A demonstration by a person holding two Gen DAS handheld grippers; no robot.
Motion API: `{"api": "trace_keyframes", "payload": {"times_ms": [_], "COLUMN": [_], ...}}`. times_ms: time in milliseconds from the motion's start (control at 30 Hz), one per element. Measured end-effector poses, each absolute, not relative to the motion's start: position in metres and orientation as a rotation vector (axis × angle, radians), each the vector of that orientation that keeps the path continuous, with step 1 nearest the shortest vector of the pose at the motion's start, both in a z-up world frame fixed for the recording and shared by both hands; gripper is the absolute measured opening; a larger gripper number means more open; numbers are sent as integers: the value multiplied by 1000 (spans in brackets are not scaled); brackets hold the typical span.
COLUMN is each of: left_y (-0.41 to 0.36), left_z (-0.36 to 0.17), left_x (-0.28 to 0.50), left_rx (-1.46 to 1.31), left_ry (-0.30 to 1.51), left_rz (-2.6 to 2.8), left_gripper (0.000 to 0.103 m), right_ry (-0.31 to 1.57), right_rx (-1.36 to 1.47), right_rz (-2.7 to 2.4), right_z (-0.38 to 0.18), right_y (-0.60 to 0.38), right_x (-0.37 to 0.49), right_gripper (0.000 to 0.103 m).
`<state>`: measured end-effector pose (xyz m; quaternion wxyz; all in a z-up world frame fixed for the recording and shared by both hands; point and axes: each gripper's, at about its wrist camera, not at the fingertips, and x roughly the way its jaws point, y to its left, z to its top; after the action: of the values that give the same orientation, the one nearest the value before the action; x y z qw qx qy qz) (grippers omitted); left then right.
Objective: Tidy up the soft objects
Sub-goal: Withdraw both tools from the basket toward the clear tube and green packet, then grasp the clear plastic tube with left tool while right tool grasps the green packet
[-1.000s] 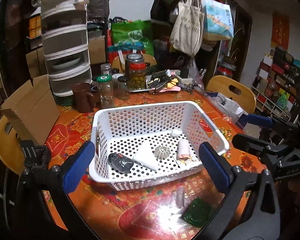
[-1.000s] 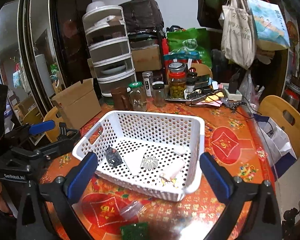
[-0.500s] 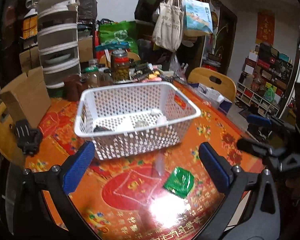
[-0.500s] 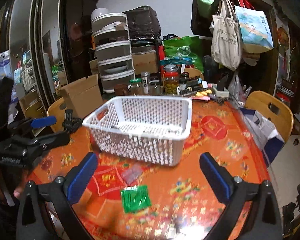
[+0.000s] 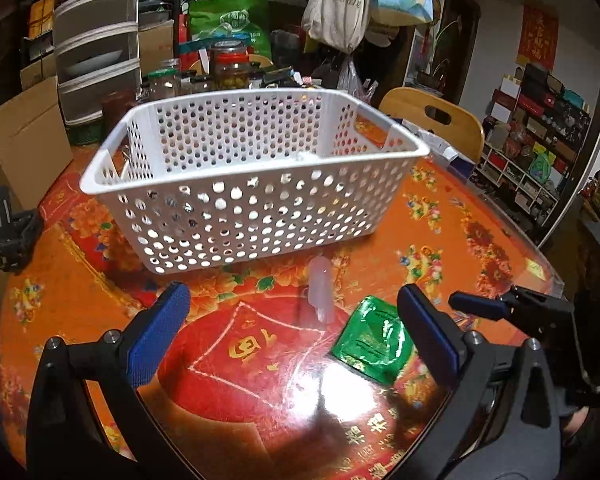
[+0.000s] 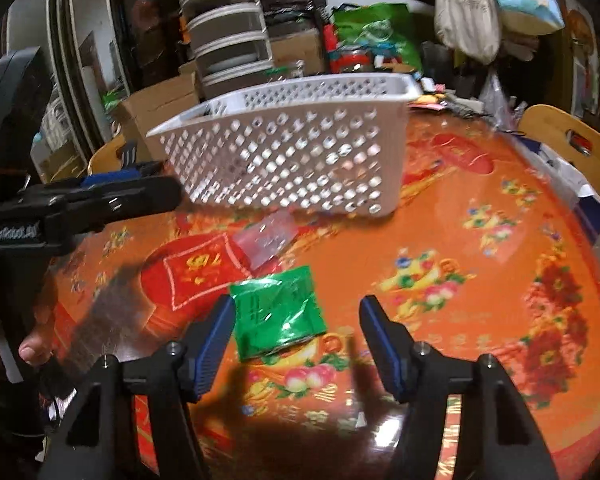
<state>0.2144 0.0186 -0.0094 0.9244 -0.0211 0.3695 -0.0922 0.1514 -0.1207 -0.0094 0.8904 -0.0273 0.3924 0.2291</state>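
A white perforated basket (image 5: pixel 256 188) stands on the orange table; it also shows in the right wrist view (image 6: pixel 292 148). In front of it lie a green foil packet (image 5: pixel 374 346) (image 6: pixel 278 312) and a small clear plastic packet (image 5: pixel 320 290) (image 6: pixel 266 238). My left gripper (image 5: pixel 292 326) is open and empty, low over the table, with the clear packet between its fingers and the green packet by its right finger. My right gripper (image 6: pixel 298 330) is open and empty, its fingers around the near edge of the green packet. The basket's contents are mostly hidden behind its wall.
Jars (image 5: pixel 230 66), a stacked drawer unit (image 5: pixel 96 40), a cardboard box (image 5: pixel 24 140) and bags crowd the far side. A wooden chair (image 5: pixel 434 120) stands at the right. A black object (image 5: pixel 8 224) lies at the table's left edge.
Both grippers have dropped low and moved in toward the packets in front of the basket. The right gripper has narrowed its opening around the green packet.
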Motion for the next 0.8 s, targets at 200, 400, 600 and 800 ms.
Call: {"api": "trace_keyframes", "payload": {"times_ms": [200,400,600,800], "left_y": [21,18,11,-6], "left_z": [-36,-59,-67,-78], "left_x": [238,261,275,288], "left_rx": [-66,-77,-67,-34], "left_ry": [813,862,872,903], "left_rz": [-183,-181,-187,-193], "left_gripper": [88,81,81,80], "right_ry": [845,878,874,860], "right_rx": [-101,-163,-203,-208], "right_rz": [500,496,487,487], "right_z": [-22,-41,-42,-43], "right_y": [-102,-85,-80,-80], "right_x": [154,158,158,157], "right_gripper": [64,64,63,46]}}
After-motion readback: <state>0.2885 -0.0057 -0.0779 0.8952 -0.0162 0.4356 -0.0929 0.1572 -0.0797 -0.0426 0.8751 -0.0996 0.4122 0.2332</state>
